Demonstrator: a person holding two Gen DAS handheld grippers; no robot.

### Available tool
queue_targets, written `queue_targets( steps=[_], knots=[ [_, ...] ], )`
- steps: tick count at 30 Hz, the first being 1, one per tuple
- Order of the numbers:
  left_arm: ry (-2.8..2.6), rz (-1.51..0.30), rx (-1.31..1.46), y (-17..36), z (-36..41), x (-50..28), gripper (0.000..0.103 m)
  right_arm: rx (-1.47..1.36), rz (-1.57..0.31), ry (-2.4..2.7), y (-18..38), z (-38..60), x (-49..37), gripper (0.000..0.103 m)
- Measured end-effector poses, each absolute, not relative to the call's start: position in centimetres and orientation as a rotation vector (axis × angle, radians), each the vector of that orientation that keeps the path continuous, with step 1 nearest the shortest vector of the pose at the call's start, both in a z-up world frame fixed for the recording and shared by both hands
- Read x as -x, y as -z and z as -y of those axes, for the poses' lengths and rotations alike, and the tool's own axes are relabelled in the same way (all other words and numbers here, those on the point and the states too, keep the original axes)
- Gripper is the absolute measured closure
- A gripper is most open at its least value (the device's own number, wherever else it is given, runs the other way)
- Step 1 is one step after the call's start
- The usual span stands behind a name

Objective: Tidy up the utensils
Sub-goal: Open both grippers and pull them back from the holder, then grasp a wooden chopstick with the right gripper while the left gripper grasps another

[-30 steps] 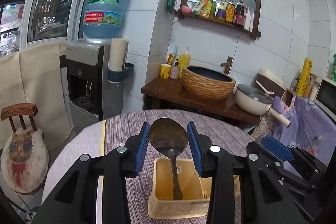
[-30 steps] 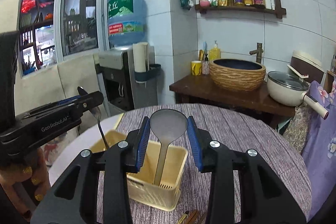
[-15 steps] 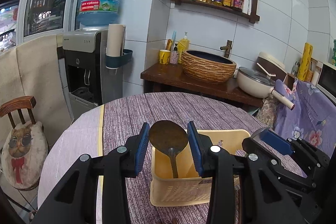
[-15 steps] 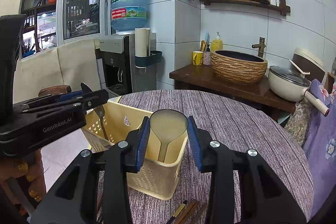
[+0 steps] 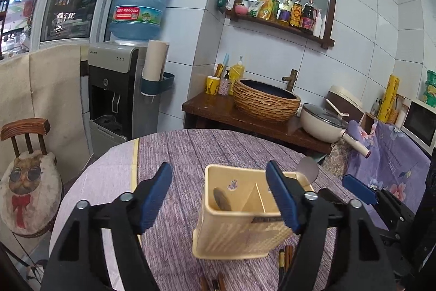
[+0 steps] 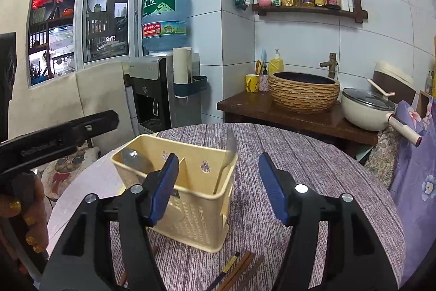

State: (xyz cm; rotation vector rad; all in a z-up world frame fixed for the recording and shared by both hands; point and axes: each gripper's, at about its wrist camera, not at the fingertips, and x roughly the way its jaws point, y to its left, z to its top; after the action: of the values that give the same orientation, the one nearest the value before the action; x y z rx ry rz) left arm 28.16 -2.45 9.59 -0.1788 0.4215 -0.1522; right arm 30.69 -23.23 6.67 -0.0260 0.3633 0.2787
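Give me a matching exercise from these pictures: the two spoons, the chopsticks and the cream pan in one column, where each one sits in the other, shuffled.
1. dark tarnished metal spoon
2. shiny silver metal spoon
3. brown wooden chopsticks
4. cream lidded pan

A. lying on the purple tablecloth
B. on the brown wooden counter
C. left compartment of the beige plastic utensil holder
D. right compartment of that holder, bowl above the rim

Pairs: 1-C, 2-D, 3-A, 4-B.

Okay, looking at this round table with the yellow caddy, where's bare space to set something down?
Bare cloth lies beyond the utensil caddy toward the sink counter, and on the table's right half. Crowded: the near edge, where chopsticks lie beside the caddy.
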Motion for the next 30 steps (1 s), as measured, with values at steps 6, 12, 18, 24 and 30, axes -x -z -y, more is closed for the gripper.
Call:
queue_targets(
  steps=[6,12,18,24,30],
  knots=[
    [0.129,-0.498,0.147,-7.3,1.3,-24.3,0.017,0.045,-0.473,-0.250,-5.1,24.8,-26.9,0.040],
    [0.101,-0.640,0.089,-2.6,0.7,-21.0,0.018,0.038,-0.646,-0.150,0.1,26.8,-23.9,0.040],
    [0.092,-0.778,0.119,1.7,0.2,-19.7,0.034,0.000,-0.803,-0.133,4.8,27.2,-23.3,0.049],
    [0.094,-0.818,0.095,2.9,0.8,-19.8,0.040,-0.019,-0.846,-0.138,6.1,26.6,-24.0,0.051],
    [0.110,-0.830,0.050,3.3,2.2,-20.1,0.043,-0.028,-0.882,-0.124,6.0,26.1,-25.8,0.058]
  ],
)
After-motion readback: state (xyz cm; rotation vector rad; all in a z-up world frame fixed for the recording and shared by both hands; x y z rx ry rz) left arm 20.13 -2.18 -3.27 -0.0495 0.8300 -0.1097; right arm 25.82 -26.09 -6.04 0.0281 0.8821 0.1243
